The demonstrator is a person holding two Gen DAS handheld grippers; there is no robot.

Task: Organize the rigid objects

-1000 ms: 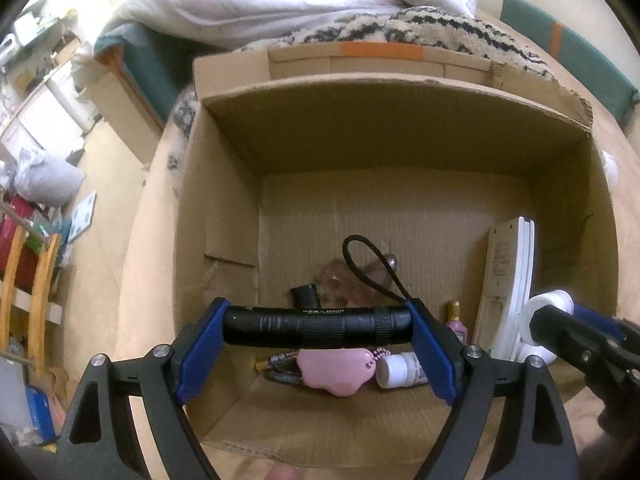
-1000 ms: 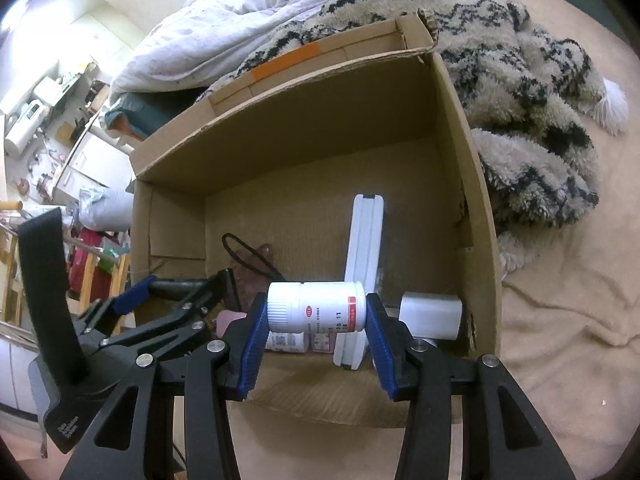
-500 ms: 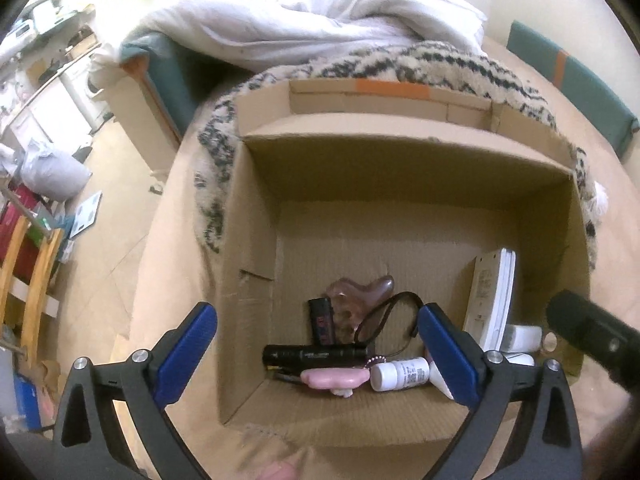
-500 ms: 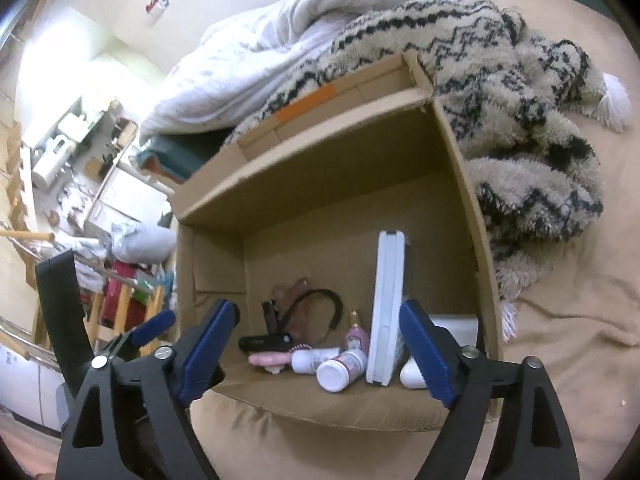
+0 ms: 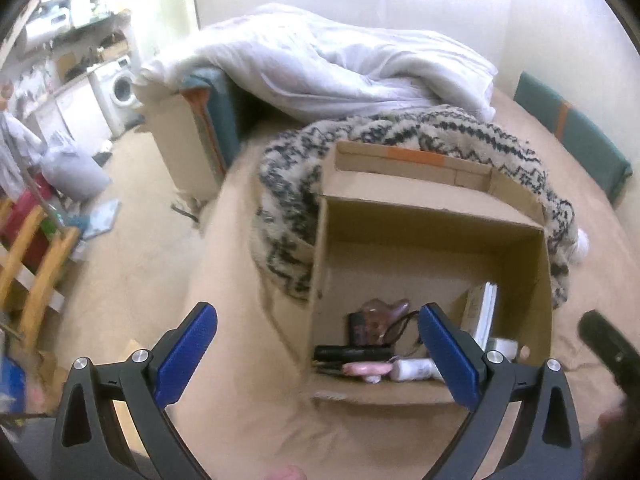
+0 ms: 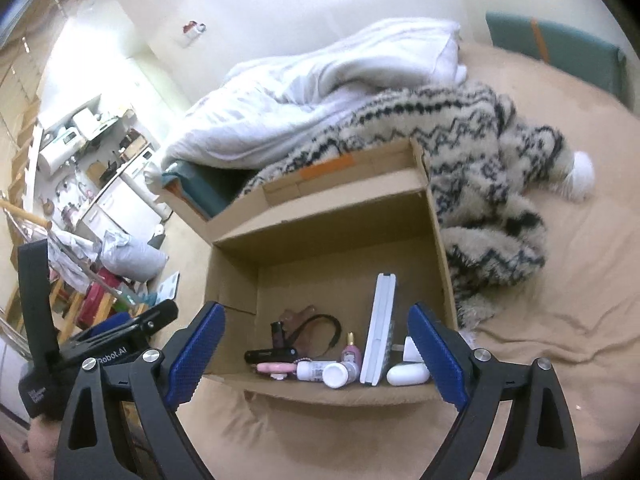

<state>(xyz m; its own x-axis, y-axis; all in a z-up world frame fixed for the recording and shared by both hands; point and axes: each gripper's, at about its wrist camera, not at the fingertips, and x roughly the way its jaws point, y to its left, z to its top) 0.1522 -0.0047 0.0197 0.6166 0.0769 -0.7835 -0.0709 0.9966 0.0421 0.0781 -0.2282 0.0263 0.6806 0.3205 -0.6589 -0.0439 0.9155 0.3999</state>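
Note:
An open cardboard box (image 5: 432,216) (image 6: 320,220) stands on the beige bed. Along its near wall lie a black flashlight (image 5: 352,353) (image 6: 270,355), a pink item (image 5: 366,369), a white pill bottle (image 6: 338,374) and a white case (image 6: 408,374). A flat white device (image 6: 380,340) stands on edge beside them. My left gripper (image 5: 316,310) hovers above the box's near left corner, open and empty. My right gripper (image 6: 315,309) hangs above the box's near edge, its jaws opening with nothing between them.
A fuzzy patterned blanket (image 5: 288,208) wraps the box's far and left sides, with a white duvet (image 5: 340,68) behind it. Left of the bed, the floor holds a wooden rack (image 5: 36,248) and clutter. Beige sheet (image 6: 560,320) lies right of the box.
The left gripper let go of the flashlight and the right let go of the pill bottle; both things now lie in the box. Both grippers rose and drew back.

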